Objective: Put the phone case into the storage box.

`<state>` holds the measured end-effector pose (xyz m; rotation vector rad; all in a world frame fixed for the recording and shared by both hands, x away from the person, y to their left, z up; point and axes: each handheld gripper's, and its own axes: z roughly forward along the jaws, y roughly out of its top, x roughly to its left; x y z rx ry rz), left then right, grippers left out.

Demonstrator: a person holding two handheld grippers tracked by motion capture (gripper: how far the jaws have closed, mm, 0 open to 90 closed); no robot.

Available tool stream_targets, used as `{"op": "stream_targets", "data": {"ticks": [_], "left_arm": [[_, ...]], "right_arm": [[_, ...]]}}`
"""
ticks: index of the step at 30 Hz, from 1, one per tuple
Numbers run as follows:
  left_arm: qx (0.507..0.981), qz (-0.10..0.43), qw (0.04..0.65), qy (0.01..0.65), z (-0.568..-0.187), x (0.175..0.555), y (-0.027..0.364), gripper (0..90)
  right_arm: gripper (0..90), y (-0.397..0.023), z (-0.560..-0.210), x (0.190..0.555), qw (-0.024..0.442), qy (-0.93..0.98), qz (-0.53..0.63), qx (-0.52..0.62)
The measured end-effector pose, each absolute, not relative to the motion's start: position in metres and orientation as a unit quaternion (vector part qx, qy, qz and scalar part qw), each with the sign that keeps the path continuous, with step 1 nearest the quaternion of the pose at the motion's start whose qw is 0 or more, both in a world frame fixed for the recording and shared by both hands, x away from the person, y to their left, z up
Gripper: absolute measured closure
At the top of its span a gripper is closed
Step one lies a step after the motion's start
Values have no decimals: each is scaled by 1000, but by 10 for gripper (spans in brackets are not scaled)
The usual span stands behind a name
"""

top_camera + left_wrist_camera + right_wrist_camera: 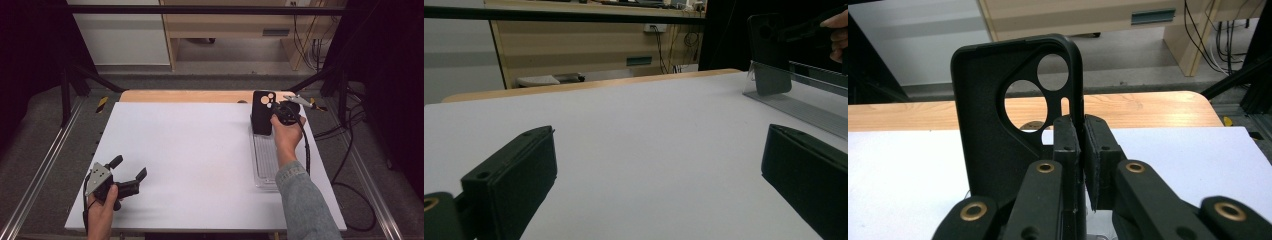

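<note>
Near edge, your left side: your left hand-held gripper (131,172) sits low over the bench (190,165), your hand wrapped round its body at the front left corner. Its jaws stand wide apart, released, nothing between them. In the left gripper view the two black jaws frame bare white bench surface (639,150), one low at the left, one at the right edge.

Middle ground, right side: your denim sleeve (300,200) runs up along the bench's right edge. Under your forearm lies a clear plastic tray (264,160), long side running away from you, flat on the white surface.

Farther out: your right hand-held gripper (272,111) is at the far end of that tray, clenched on a black phone case (261,120). The case stands upright, camera cut-outs at the top, lower end at the tray's far end; whether it touches the tray I cannot tell. In the right gripper view the jaws pinch the case's right side wall (998,145) just below the lens openings, pads tight on the thin edge, inside of the case facing left.

Beyond: a strip of wooden tabletop (185,96) shows past the white surface, then grey floor and a pale wooden cabinet (235,25).
</note>
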<state>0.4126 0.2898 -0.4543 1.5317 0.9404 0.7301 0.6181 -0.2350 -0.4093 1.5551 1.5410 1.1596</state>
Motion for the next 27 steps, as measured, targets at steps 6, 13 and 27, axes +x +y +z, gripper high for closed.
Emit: {"op": "stream_targets", "data": {"ticks": [6, 13, 27], "left_arm": [[652, 310, 565, 400, -454, 412, 289, 13], [652, 310, 565, 400, -454, 412, 289, 13], [652, 308, 566, 399, -454, 412, 289, 13]], "right_arm": [[852, -232, -410, 619, 335, 583, 438, 597], [851, -230, -412, 620, 335, 579, 434, 604], [850, -231, -417, 624, 329, 570, 435, 614]]}}
